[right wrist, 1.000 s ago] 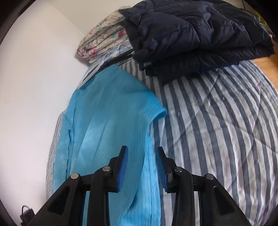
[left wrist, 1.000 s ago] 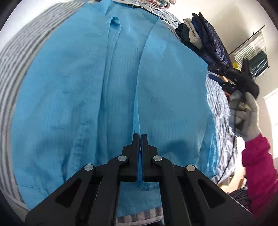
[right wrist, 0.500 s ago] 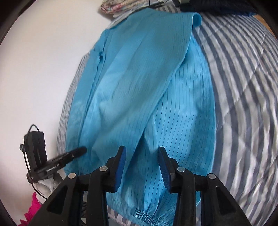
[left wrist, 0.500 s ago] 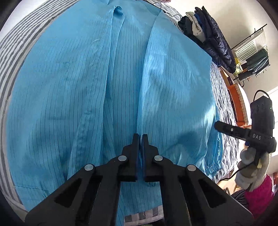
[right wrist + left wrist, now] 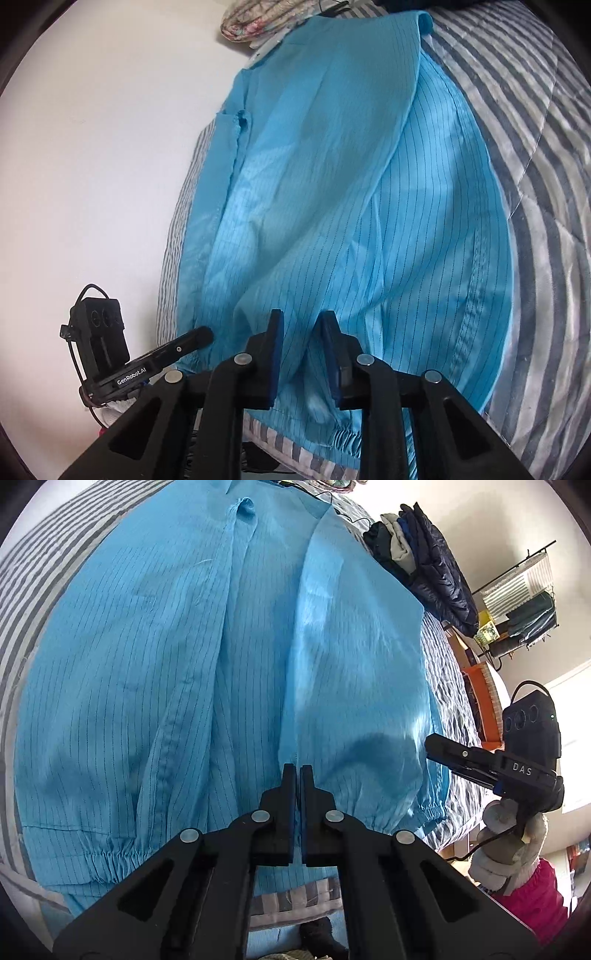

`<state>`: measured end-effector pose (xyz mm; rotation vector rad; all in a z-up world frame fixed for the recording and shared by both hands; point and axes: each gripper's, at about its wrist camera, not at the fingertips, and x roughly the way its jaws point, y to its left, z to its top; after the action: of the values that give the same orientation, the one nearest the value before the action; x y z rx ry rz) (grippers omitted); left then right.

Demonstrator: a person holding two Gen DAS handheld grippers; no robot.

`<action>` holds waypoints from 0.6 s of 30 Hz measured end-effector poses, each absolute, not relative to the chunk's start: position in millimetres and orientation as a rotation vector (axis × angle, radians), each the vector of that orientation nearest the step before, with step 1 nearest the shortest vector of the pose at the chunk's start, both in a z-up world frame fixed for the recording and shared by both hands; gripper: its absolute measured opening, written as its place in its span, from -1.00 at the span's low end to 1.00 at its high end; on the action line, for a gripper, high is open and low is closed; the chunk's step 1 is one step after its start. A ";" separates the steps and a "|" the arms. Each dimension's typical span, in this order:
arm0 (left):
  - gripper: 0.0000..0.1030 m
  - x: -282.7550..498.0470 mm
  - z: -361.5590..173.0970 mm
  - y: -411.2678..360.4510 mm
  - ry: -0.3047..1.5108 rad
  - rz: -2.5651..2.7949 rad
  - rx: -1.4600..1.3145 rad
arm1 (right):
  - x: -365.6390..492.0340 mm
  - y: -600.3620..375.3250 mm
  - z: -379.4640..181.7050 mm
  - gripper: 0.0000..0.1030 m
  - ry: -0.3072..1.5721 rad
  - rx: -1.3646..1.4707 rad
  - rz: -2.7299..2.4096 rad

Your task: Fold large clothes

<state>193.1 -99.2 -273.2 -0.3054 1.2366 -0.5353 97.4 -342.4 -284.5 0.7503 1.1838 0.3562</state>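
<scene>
Blue pinstriped garment [image 5: 155,686], "DAS" on right tool [image 5: 454,760], "GenRobot.AI" on left tool [image 5: 195,338]

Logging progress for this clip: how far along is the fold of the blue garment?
Done: the blue pinstriped garment lies spread on the striped bedspread, one side panel folded inward. In hand: nothing; the left hand-held gripper is shut over the hem, the right hand-held gripper open above it. Left: remaining folds.
</scene>
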 end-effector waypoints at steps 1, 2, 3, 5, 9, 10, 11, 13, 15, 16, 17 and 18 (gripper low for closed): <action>-1.00 193.9 -273.3 -100.7 1.238 -0.528 -0.296 | 94.9 -342.9 -281.6 -0.56 1.179 0.745 0.358; -0.97 195.8 -274.3 -103.1 1.244 -0.520 -0.282 | 92.8 -343.1 -279.6 -0.56 1.178 0.737 0.358; -0.72 198.7 -276.2 -106.4 1.251 -0.507 -0.265 | 91.7 -342.3 -278.1 -0.52 1.178 0.723 0.353; -0.37 203.0 -278.8 -110.2 1.238 -0.493 -0.251 | 89.5 -339.6 -278.1 -0.22 1.186 0.710 0.330; -1.00 207.1 -290.0 -120.8 1.270 -0.509 -0.227 | 91.9 -328.4 -287.8 -0.01 1.214 0.727 0.324; -1.00 206.6 -291.2 -119.4 1.274 -0.513 -0.250 | 91.0 -327.2 -289.8 -0.01 1.220 0.729 0.320; -1.00 206.6 -291.2 -116.3 1.282 -0.530 -0.302 | 90.7 -325.7 -292.0 0.00 1.224 0.747 0.325; -1.00 206.4 -289.3 -107.2 1.302 -0.573 -0.436 | 86.8 -323.9 -294.7 0.01 1.243 0.792 0.346; -1.00 205.6 -283.5 -95.4 1.304 -0.607 -0.555 | 79.1 -320.8 -293.1 0.04 1.249 0.814 0.370; -1.00 204.9 -279.8 -92.0 1.292 -0.606 -0.556 | 73.4 -320.1 -291.9 0.04 1.248 0.832 0.375; -1.00 204.5 -276.3 -89.6 1.278 -0.600 -0.550 | 70.5 -318.7 -291.2 0.04 1.237 0.852 0.393; -1.00 205.0 -274.7 -87.5 1.270 -0.596 -0.549 | 67.8 -317.8 -289.7 0.04 1.224 0.864 0.407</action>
<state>205.0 -87.5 -274.7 -0.5493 1.2695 -0.5964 67.8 -317.8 -289.7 0.8641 1.2240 0.4073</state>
